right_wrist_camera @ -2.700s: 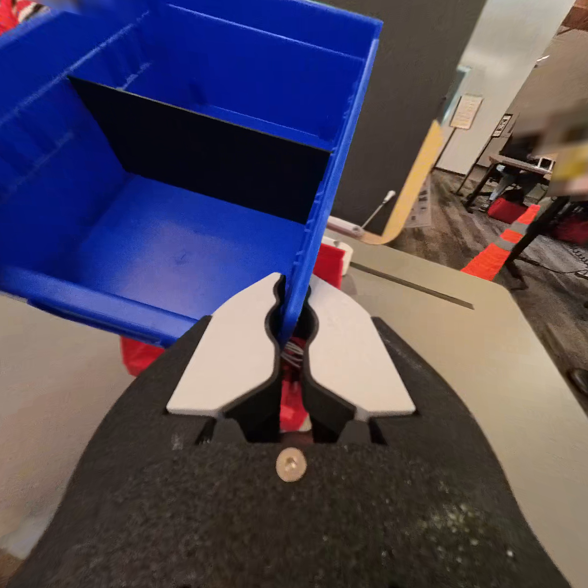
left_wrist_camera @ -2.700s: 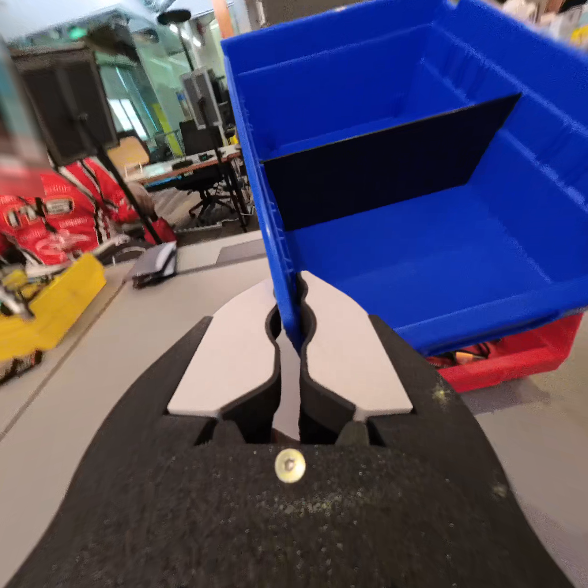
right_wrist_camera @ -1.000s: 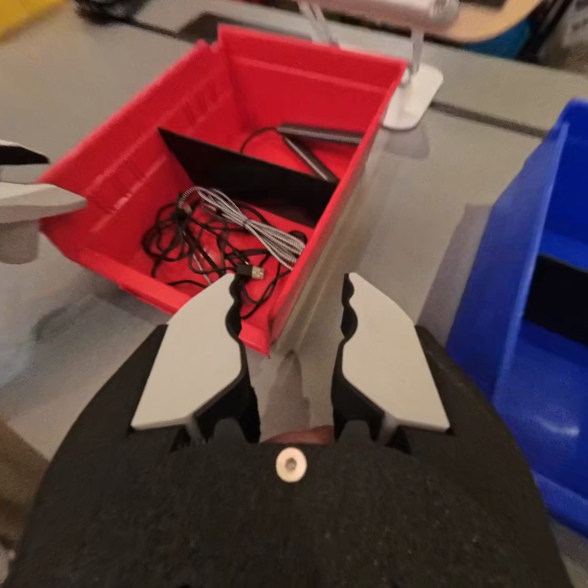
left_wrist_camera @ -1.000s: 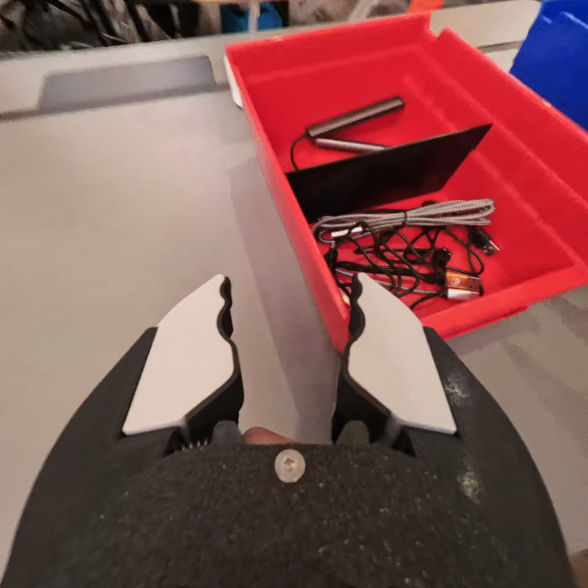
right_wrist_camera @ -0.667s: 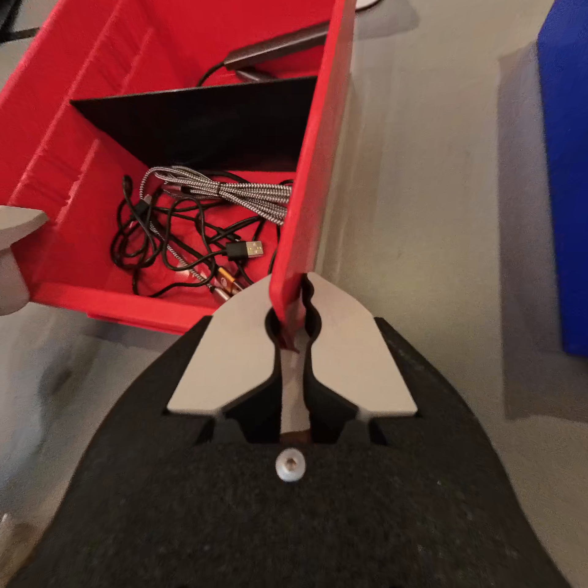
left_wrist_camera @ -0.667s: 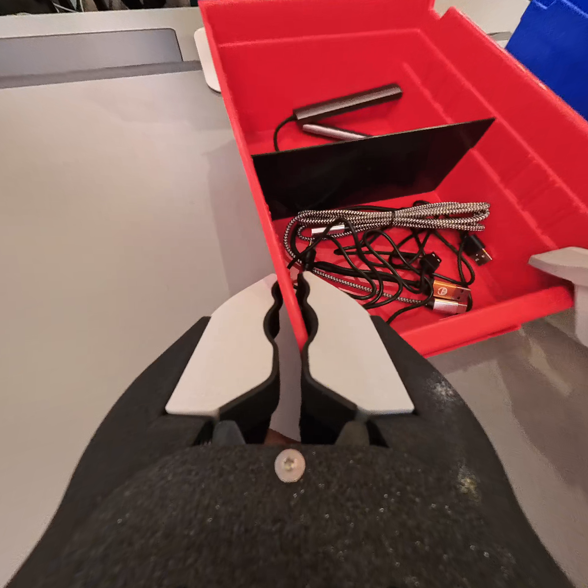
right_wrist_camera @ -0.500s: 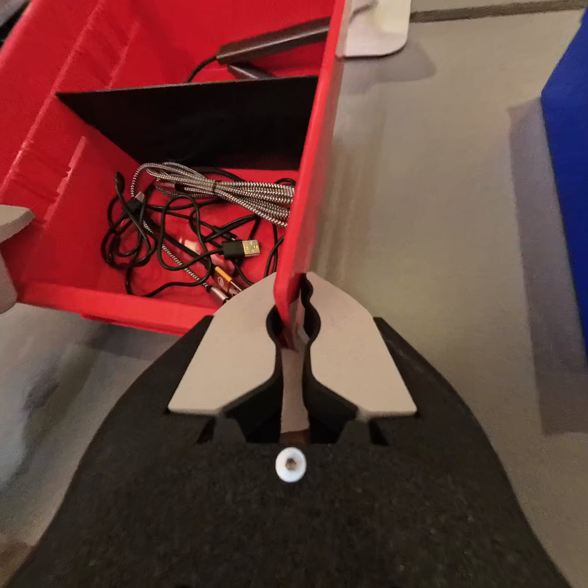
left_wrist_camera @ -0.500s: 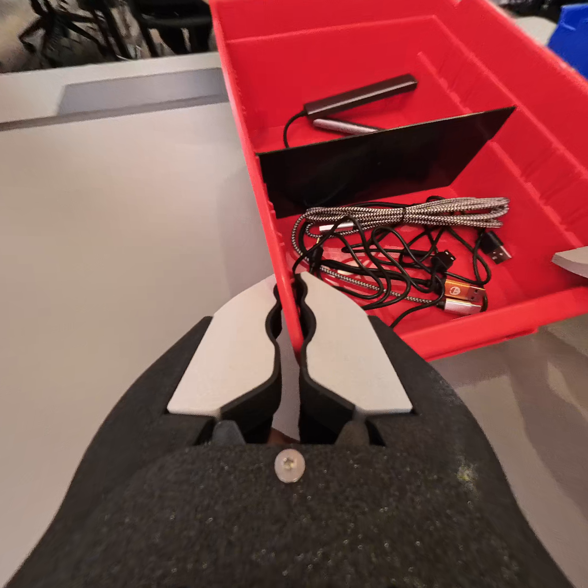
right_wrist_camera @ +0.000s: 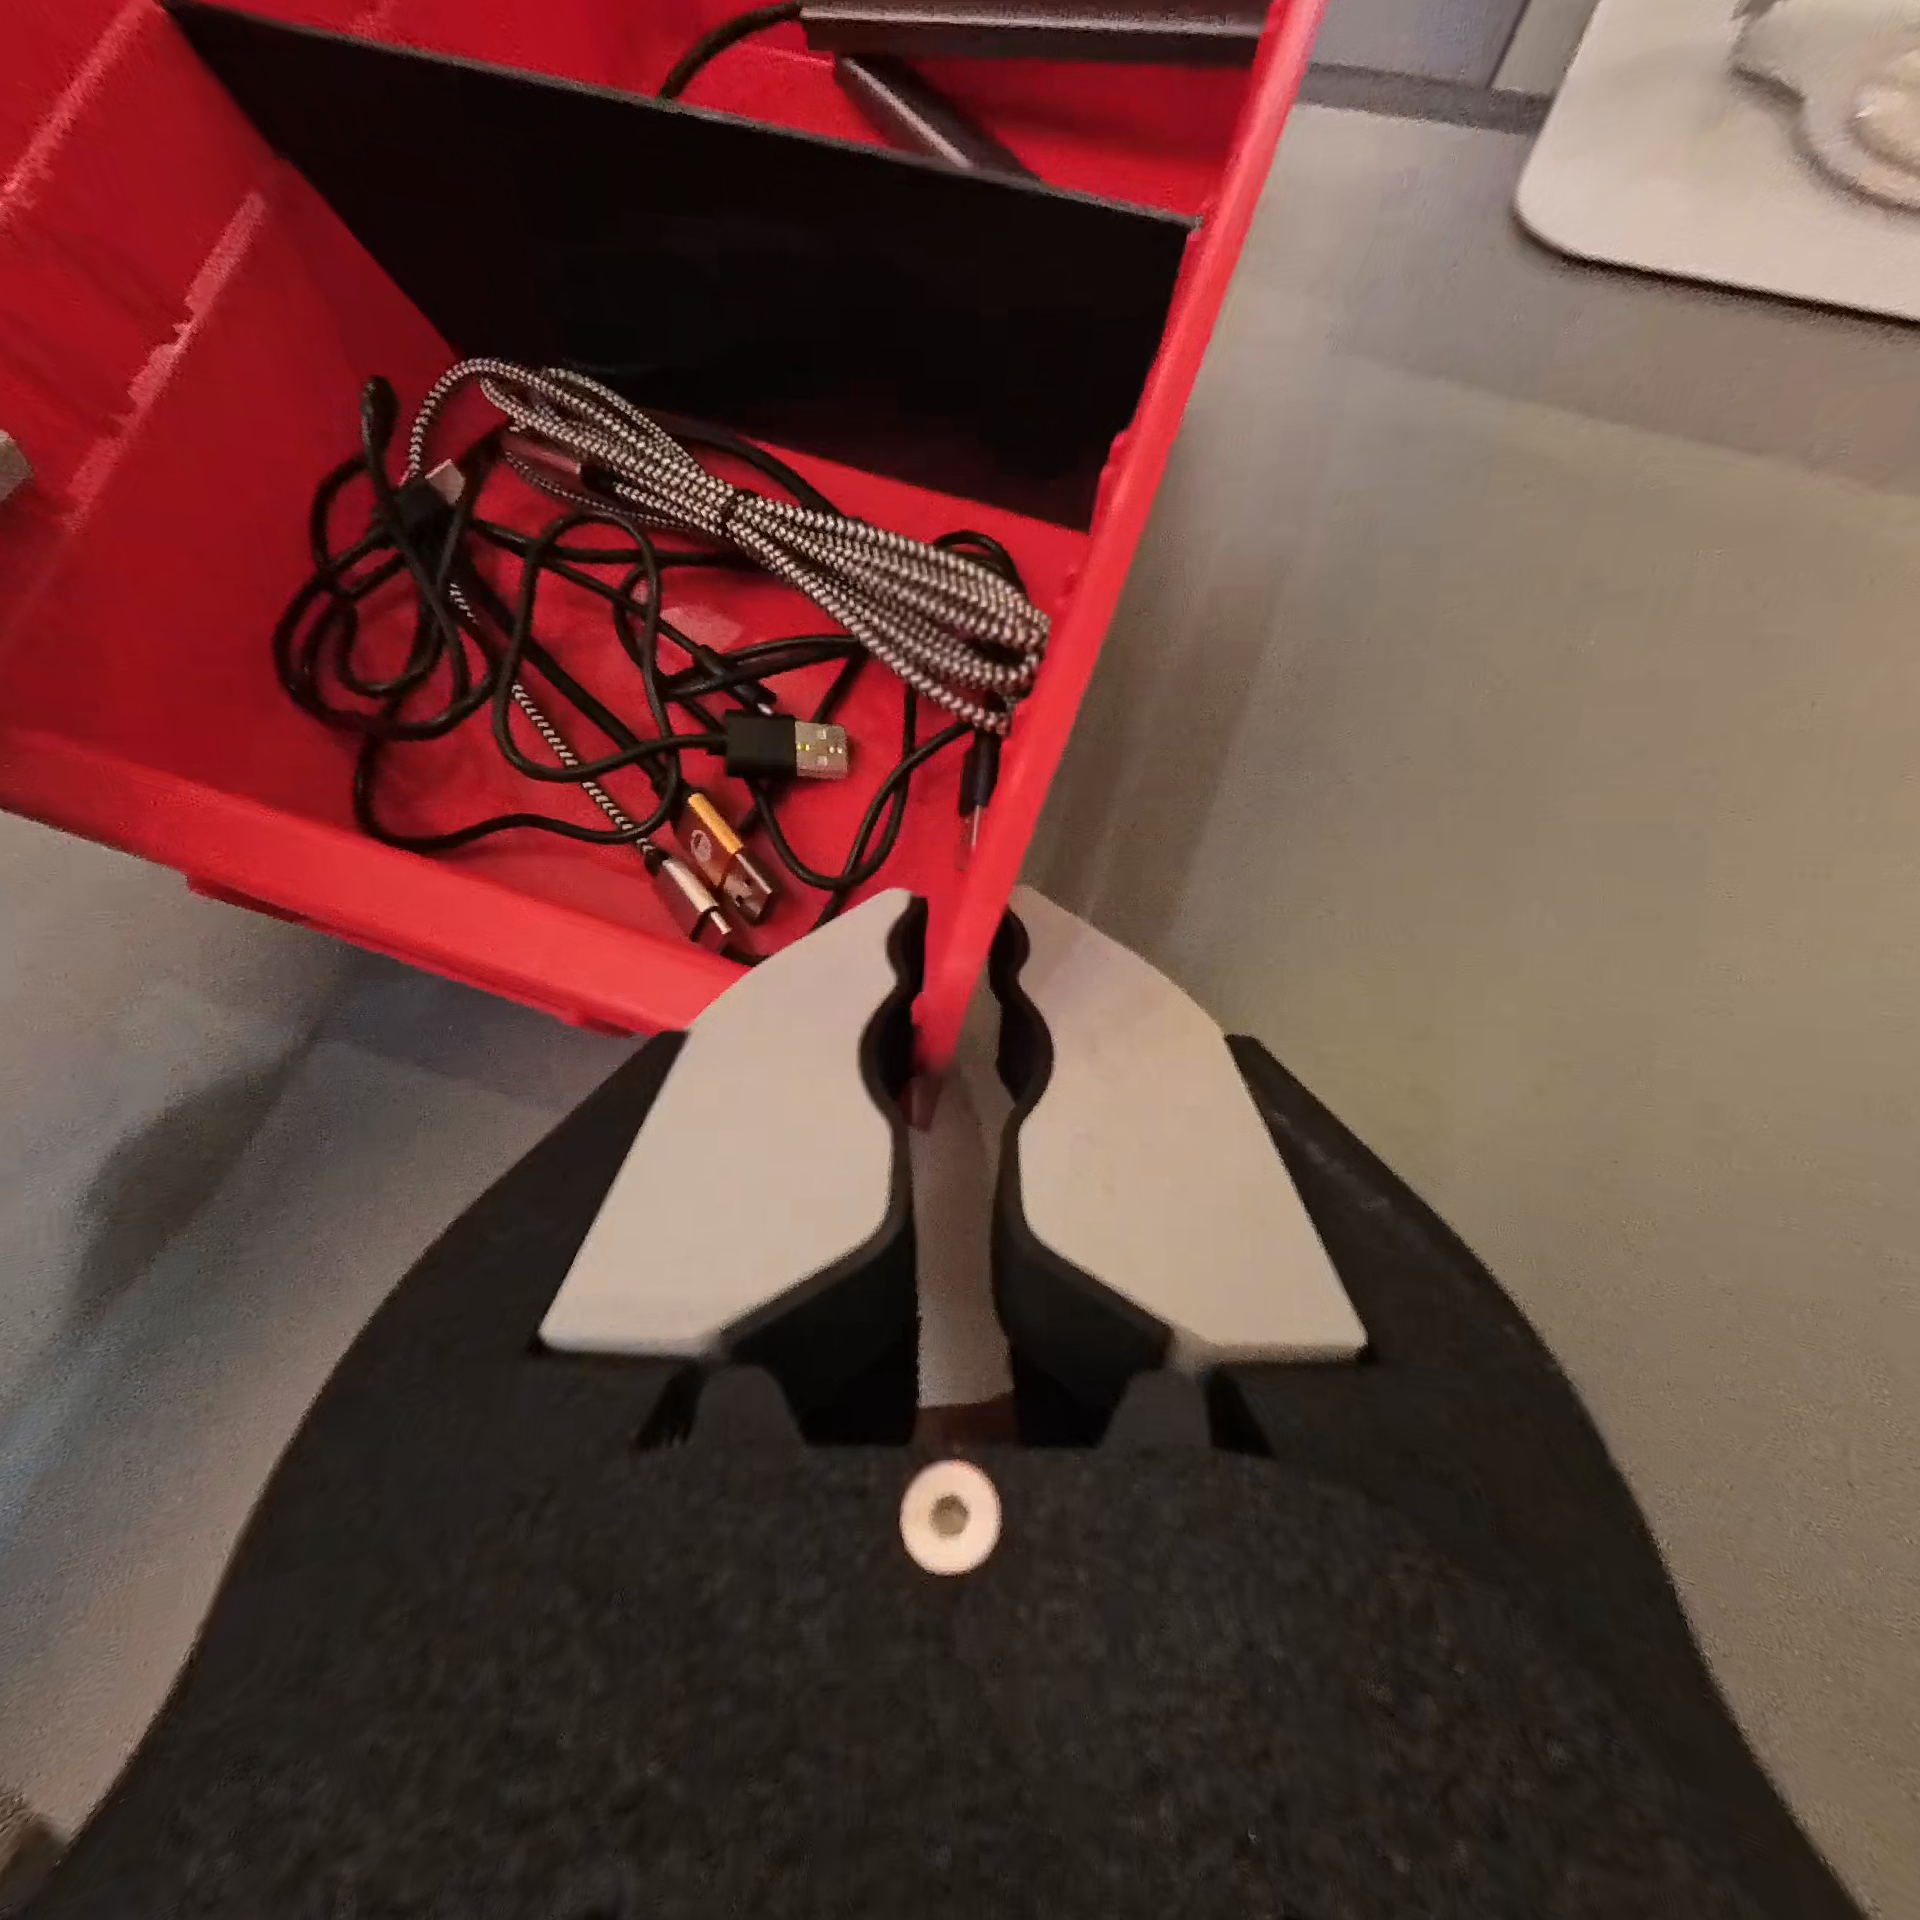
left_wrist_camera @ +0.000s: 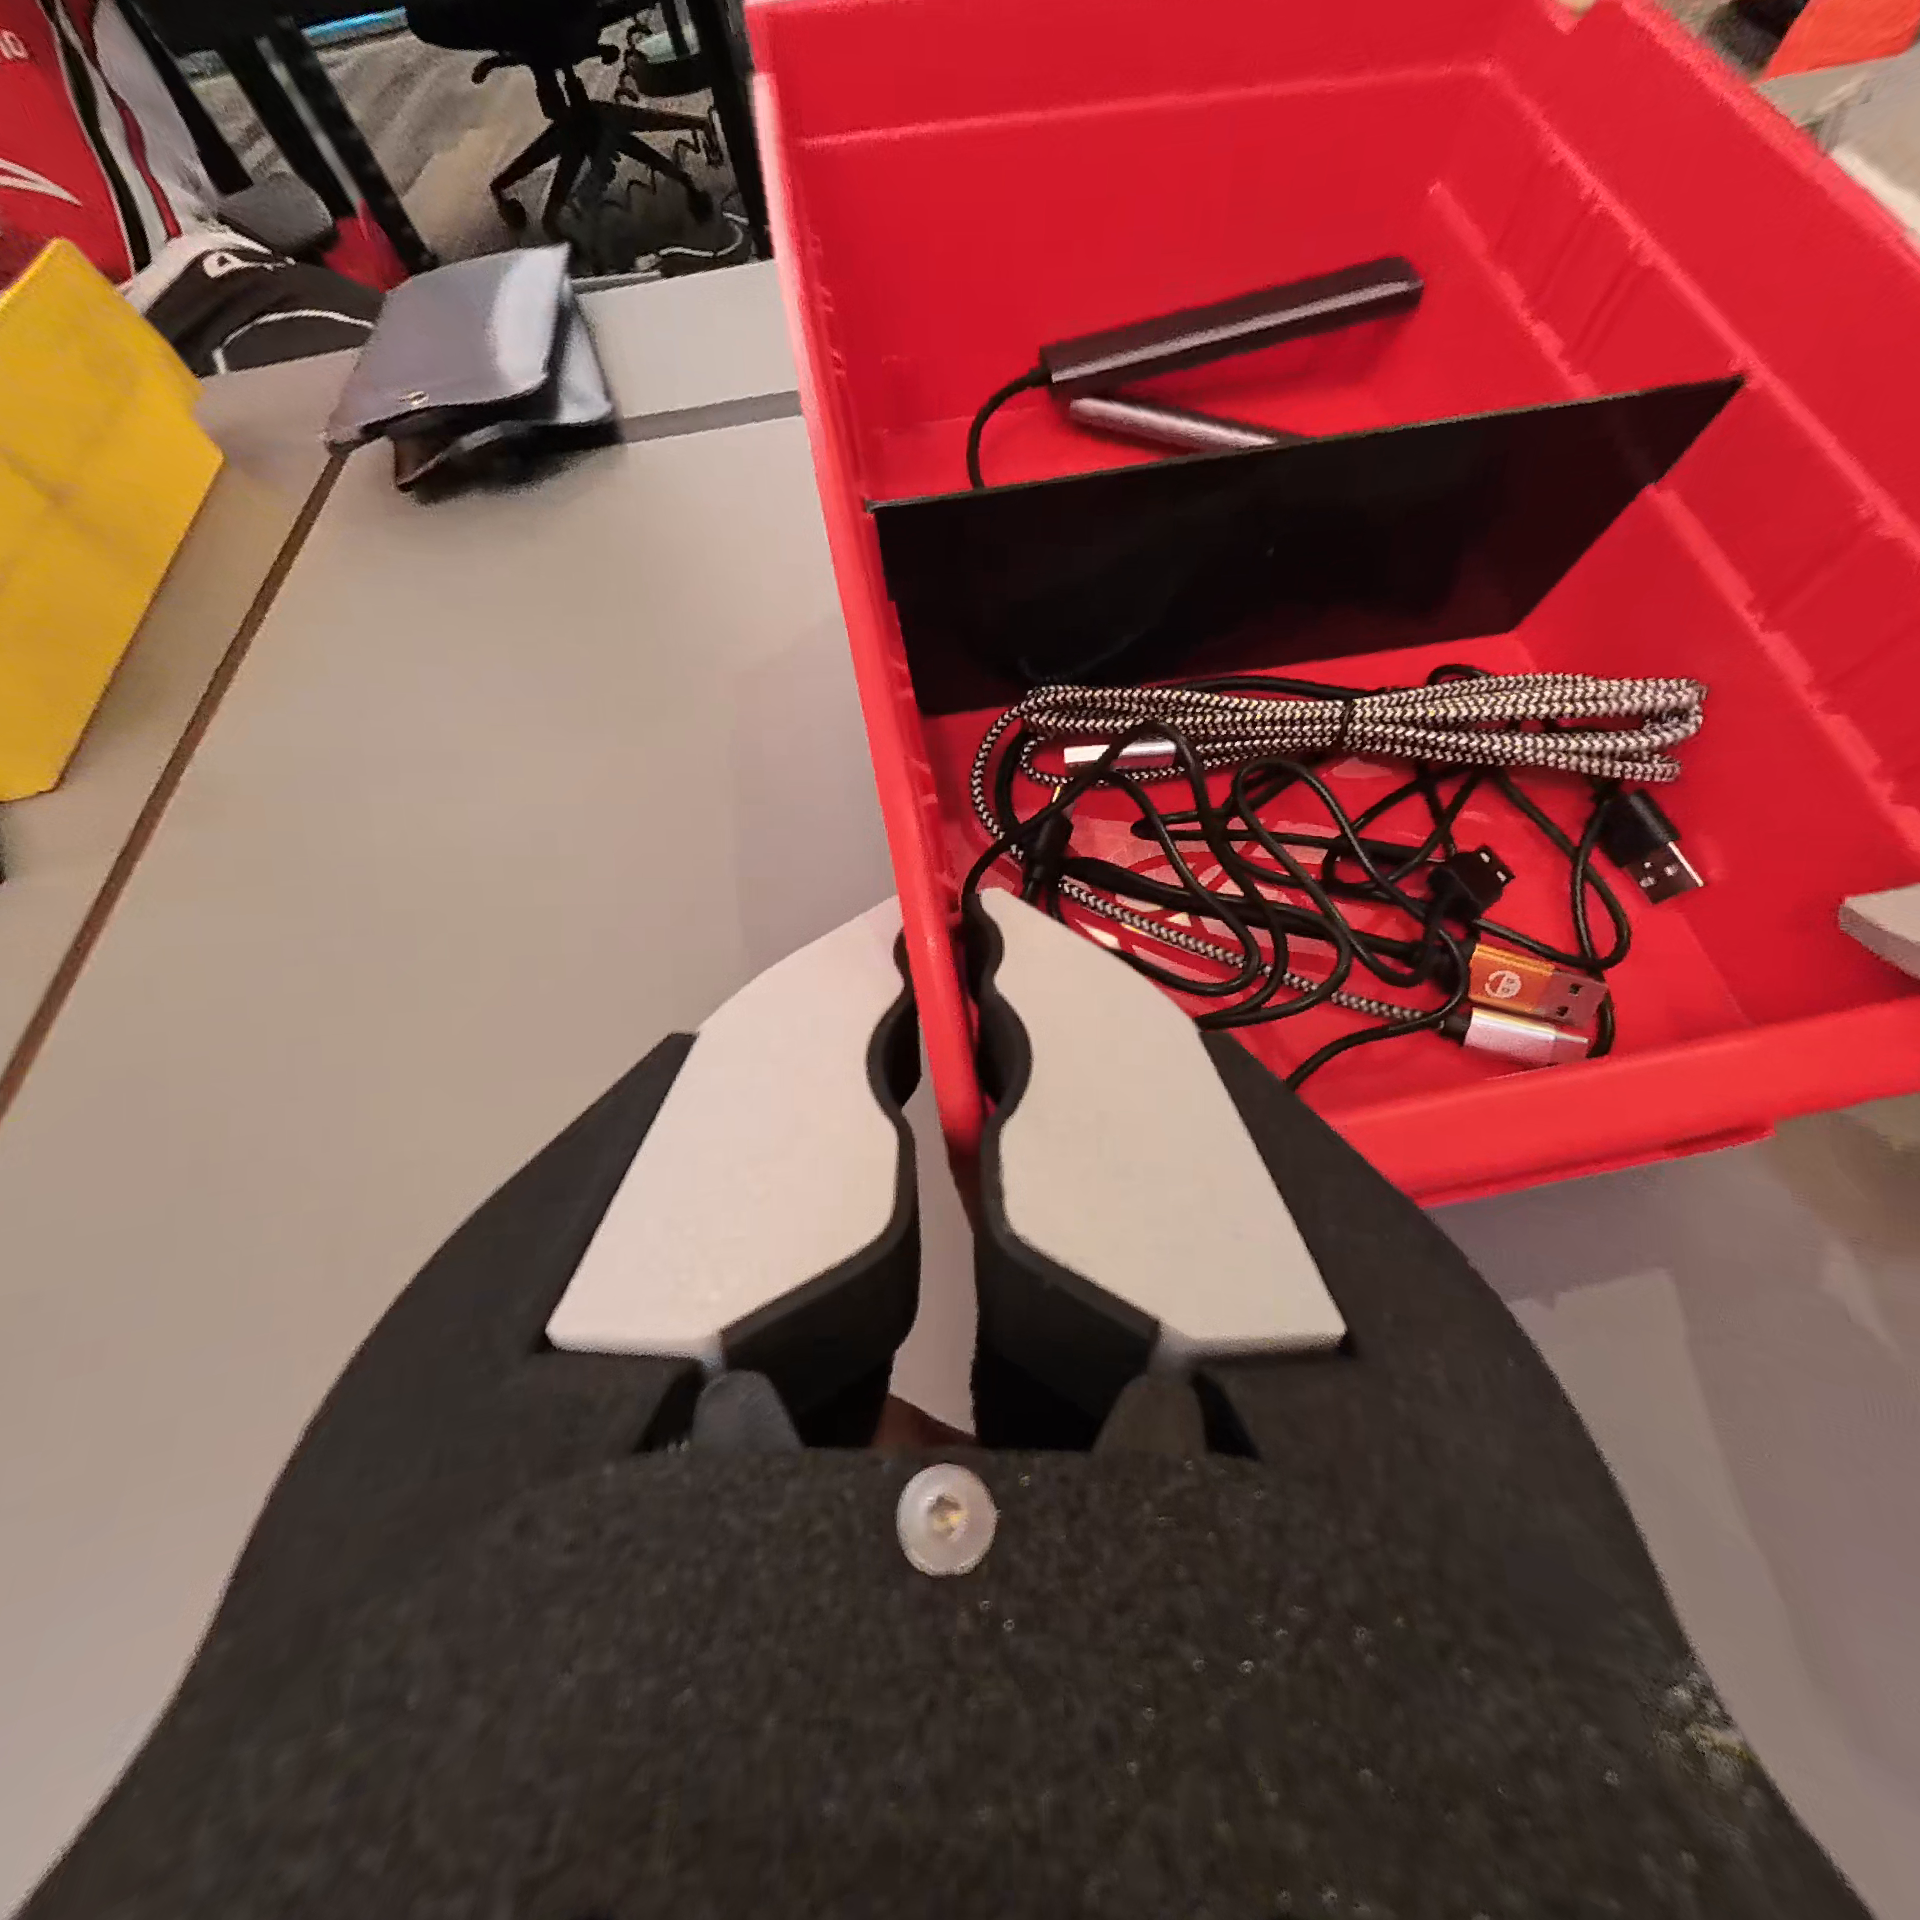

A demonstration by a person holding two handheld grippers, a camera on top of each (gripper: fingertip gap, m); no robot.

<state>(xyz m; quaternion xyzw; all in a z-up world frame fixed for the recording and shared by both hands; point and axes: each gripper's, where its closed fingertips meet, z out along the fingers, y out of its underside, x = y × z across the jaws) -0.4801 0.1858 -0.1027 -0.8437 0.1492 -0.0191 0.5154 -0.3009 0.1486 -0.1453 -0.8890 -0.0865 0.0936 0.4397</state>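
Observation:
A red bin (left_wrist_camera: 831, 343) with a black divider (left_wrist_camera: 1299, 540) holds a tangle of black and braided cables (left_wrist_camera: 1351, 831) in its near part and a dark slim device (left_wrist_camera: 1226, 322) in its far part. My left gripper (left_wrist_camera: 940, 925) is shut on the bin's left wall near the front corner. My right gripper (right_wrist_camera: 961, 914) is shut on the bin's right wall (right_wrist_camera: 1164, 416) near its front corner. The bin looks lifted and tilted off the grey table. The cables (right_wrist_camera: 644, 623) show in the right wrist view too. A tip of the right gripper (left_wrist_camera: 1881, 925) shows at the left view's right edge.
A yellow bin (left_wrist_camera: 83, 520) stands at the far left on the grey table (left_wrist_camera: 468, 779). A dark pouch (left_wrist_camera: 478, 364) lies behind it. A white flat base (right_wrist_camera: 1714, 166) sits to the bin's right. Chairs and red bags are beyond the table. The tips of one gripper are about 20 cm away from the tips of the other.
Both grippers let go of the blue bin, moved to the red bin and shut on its side walls. Since then the red bin has risen and tilted.

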